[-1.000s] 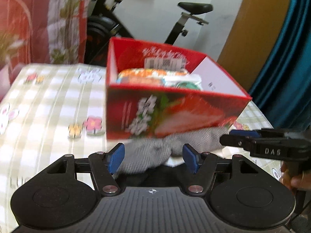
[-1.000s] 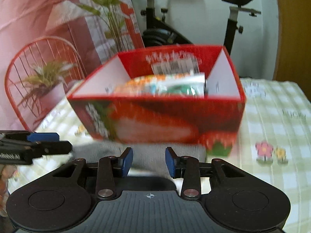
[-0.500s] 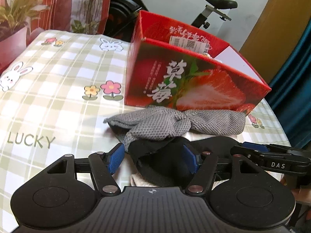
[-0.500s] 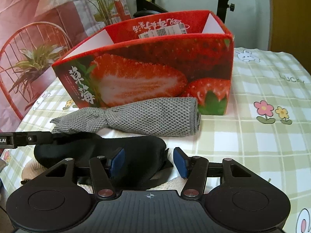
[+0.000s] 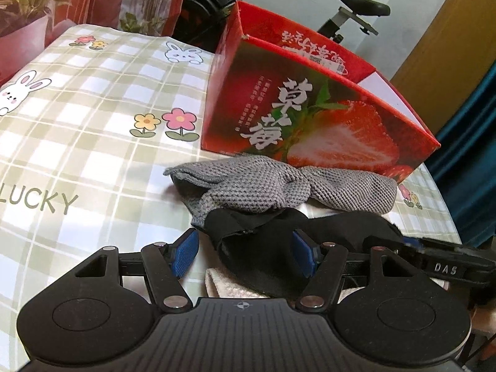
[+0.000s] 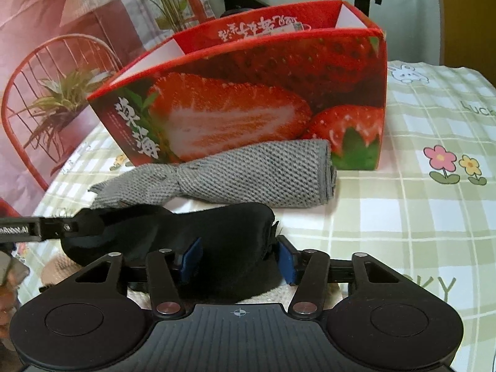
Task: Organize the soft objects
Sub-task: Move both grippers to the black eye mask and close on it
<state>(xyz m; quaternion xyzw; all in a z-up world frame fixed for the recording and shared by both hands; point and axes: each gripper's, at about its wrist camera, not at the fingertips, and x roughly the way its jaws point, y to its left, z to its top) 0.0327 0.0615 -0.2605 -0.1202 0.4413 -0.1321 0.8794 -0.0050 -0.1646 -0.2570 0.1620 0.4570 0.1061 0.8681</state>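
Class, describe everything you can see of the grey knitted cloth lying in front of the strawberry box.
The grey knitted cloth is a coarse, waffle-textured fabric, rolled thick at one end and pinched near the middle, then flaring to a loose, frayed tail. It lies flat on the checked tablecloth, close along the red strawberry-printed cardboard box. The black padded fabric piece overlaps its near edge. Neither gripper touches it.

You see a red box [image 5: 310, 117] printed with strawberries, a grey knitted cloth [image 5: 279, 183], a black mask [image 6: 192, 232], and a green-and-white checked tablecloth [image 5: 93, 99] with flowers.
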